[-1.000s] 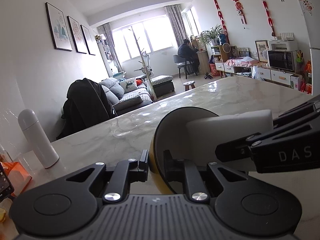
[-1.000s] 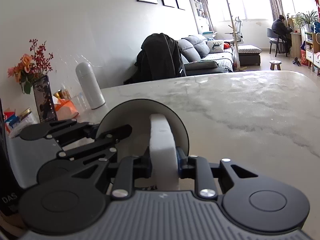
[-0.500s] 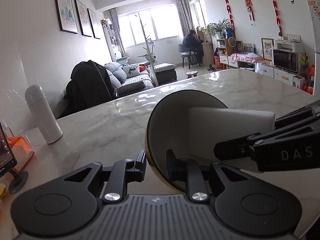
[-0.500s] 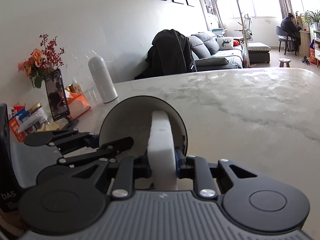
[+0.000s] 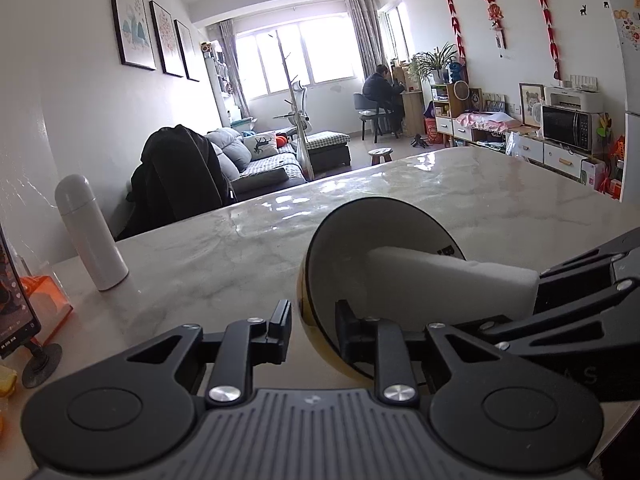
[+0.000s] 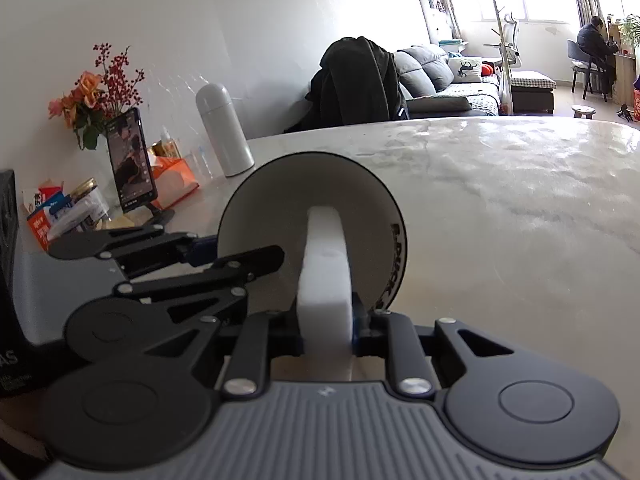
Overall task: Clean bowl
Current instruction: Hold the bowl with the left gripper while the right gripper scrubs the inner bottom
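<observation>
Yellow on the outside, pale off-white on the inside, w/ a thin dark rim: that was the bowl (image 5: 340, 264), tipped up on edge so its mouth faced the right gripper (image 6: 326, 330). Black lettering ran along the inner wall near the rim, too warped by the lens to read. The inner surface looked smooth and unmarked, though shadow covered the lower part, so stains there couldn't be ruled out.

Left gripper (image 5: 312, 326) straddled the bowl's near rim: one finger sat outside the yellow wall, the other inside the cavity. Its jaws were opening; a narrow gap showed betw. the outer finger and the wall, so the pads weren't squeezing the rim. Bowl sat just past those fingertips, over the marble table (image 5: 500, 200).

Right gripper's fingers were pinched tight on a white sponge block (image 6: 325, 276), which stuck out fwd from betw. them and reached deep into the bowl, its far end against the inner wall. In the left wrist view the sponge came in from the right side, across the bowl's mouth.

Beyond the left fingertips, well apart, stood a white flask (image 5: 90, 232).
</observation>
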Demonstrator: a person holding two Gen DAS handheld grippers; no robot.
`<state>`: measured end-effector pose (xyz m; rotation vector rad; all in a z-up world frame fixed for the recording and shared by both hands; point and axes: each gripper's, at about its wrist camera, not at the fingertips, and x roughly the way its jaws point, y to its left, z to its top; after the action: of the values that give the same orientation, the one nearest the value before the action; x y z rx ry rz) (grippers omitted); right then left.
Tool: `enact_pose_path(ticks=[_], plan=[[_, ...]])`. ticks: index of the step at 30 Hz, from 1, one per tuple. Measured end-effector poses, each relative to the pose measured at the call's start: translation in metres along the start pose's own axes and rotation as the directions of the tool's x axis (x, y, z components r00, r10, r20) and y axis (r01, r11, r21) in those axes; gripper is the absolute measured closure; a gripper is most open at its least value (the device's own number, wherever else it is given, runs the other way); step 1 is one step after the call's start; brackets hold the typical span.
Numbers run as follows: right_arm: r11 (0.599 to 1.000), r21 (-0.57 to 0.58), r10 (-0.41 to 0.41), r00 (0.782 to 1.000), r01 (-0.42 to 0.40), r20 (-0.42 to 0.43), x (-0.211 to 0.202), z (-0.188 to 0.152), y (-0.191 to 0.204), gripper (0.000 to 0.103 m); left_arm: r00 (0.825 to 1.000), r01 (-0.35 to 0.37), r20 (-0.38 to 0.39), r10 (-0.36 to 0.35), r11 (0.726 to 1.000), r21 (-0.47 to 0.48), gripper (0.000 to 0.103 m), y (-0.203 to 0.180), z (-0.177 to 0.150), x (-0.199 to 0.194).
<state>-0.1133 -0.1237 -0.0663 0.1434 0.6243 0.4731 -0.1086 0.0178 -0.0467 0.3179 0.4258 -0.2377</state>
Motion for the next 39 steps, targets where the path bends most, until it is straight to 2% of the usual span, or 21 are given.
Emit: enact_pose_path(ticks=[8,9,10,16,22,25,27,34,39], plan=[[1.0,-0.013,-0.003,1.0,0.003,-0.006,0.002,0.0,0.003,0.082,1.0,0.008,-0.008,-0.008,1.0,0.02,0.079,-0.002,0.011,0.017],[1.0,-0.012,-0.002,1.0,0.002,-0.006,0.002,0.001,0.003,0.082,1.0,0.008,-0.009,-0.007,1.0,0.012,0.092,-0.001,0.01,0.019],[1.0,-0.011,-0.001,1.0,0.001,-0.007,0.003,0.001,0.003,0.082,1.0,0.007,-0.009,-0.007,1.0,0.004,0.094,-0.001,0.01,0.02],[1.0,-0.005,-0.003,1.0,0.003,-0.006,0.002,0.003,0.004,0.078,1.0,-0.007,-0.011,0.007,1.0,-0.003,0.094,0.002,0.005,0.019],[1.0,0.017,-0.007,0.999,0.007,0.046,-0.002,0.009,0.001,0.075,1.0,-0.018,-0.014,0.018,1.0,-0.009,0.093,0.003,0.001,0.016],[1.0,0.013,-0.014,0.999,0.014,0.048,0.0,0.01,0.001,0.076,1.0,-0.023,-0.021,0.022,0.999,-0.026,0.092,0.006,-0.004,0.014],[1.0,0.009,-0.018,0.999,0.018,0.039,0.002,0.008,0.002,0.081,0.999,-0.025,-0.027,0.024,0.999,-0.033,0.092,0.007,-0.006,0.012],[0.999,-0.015,-0.038,0.997,0.039,0.065,-0.003,0.013,0.008,0.082,0.999,-0.019,-0.037,0.017,0.999,-0.047,0.091,0.011,-0.01,0.007],[0.999,-0.021,-0.033,0.999,0.034,0.026,0.002,0.009,0.01,0.082,0.999,-0.015,-0.036,0.013,0.999,-0.046,0.09,0.01,-0.009,0.007]])
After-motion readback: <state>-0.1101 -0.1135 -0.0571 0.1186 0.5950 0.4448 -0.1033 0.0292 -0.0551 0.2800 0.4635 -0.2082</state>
